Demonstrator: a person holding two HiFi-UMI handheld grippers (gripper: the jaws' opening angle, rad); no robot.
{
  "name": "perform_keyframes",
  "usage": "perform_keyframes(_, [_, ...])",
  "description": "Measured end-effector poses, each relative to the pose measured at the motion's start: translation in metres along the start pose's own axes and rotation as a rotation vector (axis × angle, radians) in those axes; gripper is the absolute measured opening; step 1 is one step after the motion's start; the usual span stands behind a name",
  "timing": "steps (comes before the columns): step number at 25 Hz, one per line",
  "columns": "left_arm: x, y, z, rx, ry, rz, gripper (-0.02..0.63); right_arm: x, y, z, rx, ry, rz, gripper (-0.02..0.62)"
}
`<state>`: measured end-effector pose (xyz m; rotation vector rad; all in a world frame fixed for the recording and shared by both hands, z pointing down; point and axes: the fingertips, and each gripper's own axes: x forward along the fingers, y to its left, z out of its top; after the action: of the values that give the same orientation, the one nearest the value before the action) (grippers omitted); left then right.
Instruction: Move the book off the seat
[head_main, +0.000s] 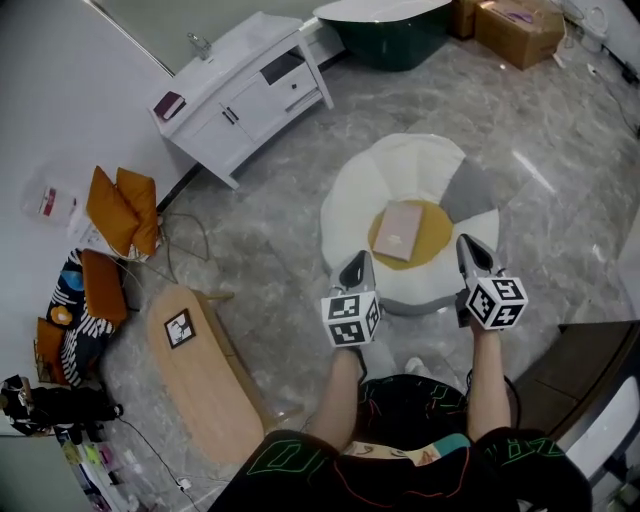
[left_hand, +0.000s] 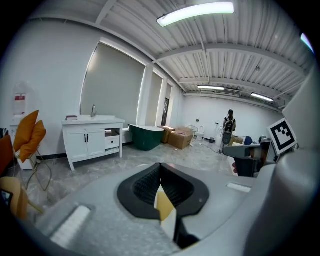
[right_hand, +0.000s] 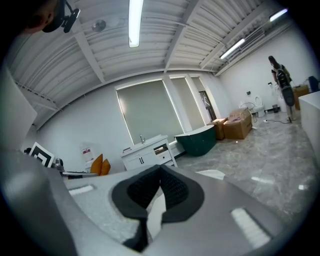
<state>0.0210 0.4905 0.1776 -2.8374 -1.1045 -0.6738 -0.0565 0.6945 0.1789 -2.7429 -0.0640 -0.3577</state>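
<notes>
A pale pink book (head_main: 399, 230) lies flat on the mustard centre of a round white seat (head_main: 350, 206) in the head view. My left gripper (head_main: 357, 264) hovers at the seat's near left edge, jaws shut and empty. On the other side, my right gripper (head_main: 470, 246) is at the seat's near right edge, also shut with nothing held. Neither touches the book. In the left gripper view the shut pads (left_hand: 172, 189) frame a sliver of the seat's yellow and white. The right gripper view shows its shut pads (right_hand: 172, 192) over white seat fabric.
A white vanity cabinet (head_main: 243, 92) stands at the back left beside a dark green bathtub (head_main: 390, 28). Cardboard boxes (head_main: 518, 28) sit at the back right. A low wooden table (head_main: 200, 375) is at the left, with orange cushions (head_main: 121, 210) by the wall.
</notes>
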Motion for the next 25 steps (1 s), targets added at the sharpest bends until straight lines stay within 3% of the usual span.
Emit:
perform_keyframes(6, [0.043, 0.023, -0.053, -0.061, 0.15, -0.03, 0.011, 0.032, -0.007, -0.054, 0.017, 0.122, -0.059, 0.003])
perform_keyframes(11, [0.094, 0.049, -0.08, -0.1, 0.223, -0.067, 0.011, 0.078, -0.013, -0.079, 0.007, 0.203, -0.101, 0.003])
perform_keyframes(18, [0.146, 0.091, -0.113, -0.096, 0.317, -0.144, 0.011, 0.135, 0.001, -0.116, -0.004, 0.305, -0.133, 0.003])
perform_keyframes(25, [0.17, 0.099, -0.161, -0.094, 0.396, -0.202, 0.011, 0.154, -0.005, -0.168, -0.01, 0.397, -0.168, 0.003])
